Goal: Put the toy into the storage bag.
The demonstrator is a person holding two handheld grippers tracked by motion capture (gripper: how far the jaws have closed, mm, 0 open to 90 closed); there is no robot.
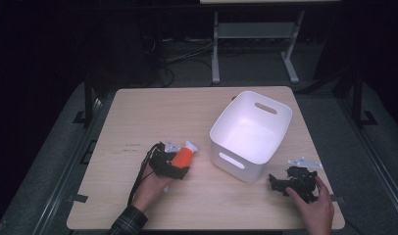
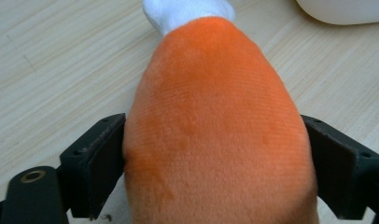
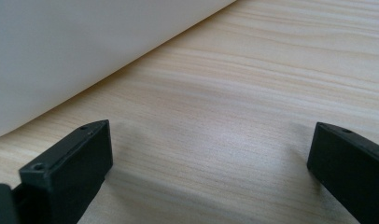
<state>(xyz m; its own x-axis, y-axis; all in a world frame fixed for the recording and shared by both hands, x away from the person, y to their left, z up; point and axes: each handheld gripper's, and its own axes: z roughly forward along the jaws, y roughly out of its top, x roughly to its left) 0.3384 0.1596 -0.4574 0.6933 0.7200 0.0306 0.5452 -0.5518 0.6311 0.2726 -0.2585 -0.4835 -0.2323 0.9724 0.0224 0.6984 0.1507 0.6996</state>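
Place: lab or recording room (dim)
Evidence: bare wooden counter (image 1: 202, 105), grey carpet floor (image 1: 246, 73), loose cables (image 1: 180, 56), white desk frame (image 1: 256, 34) behind

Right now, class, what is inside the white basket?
The white basket looks empty in the high view: bare white floor and walls. Its near wall hides a strip of floor behind it. The orange plush toy is outside, in the left gripper.

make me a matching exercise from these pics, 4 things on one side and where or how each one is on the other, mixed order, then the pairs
Things
1. orange plush toy
2. white bin
3. left gripper
4. right gripper

States
A. open, jaws apart over bare wood
B. stands empty on the table's right half
C. pressed between two black jaws
D. shut on the toy, left of the bin

Pairs: 1-C, 2-B, 3-D, 4-A
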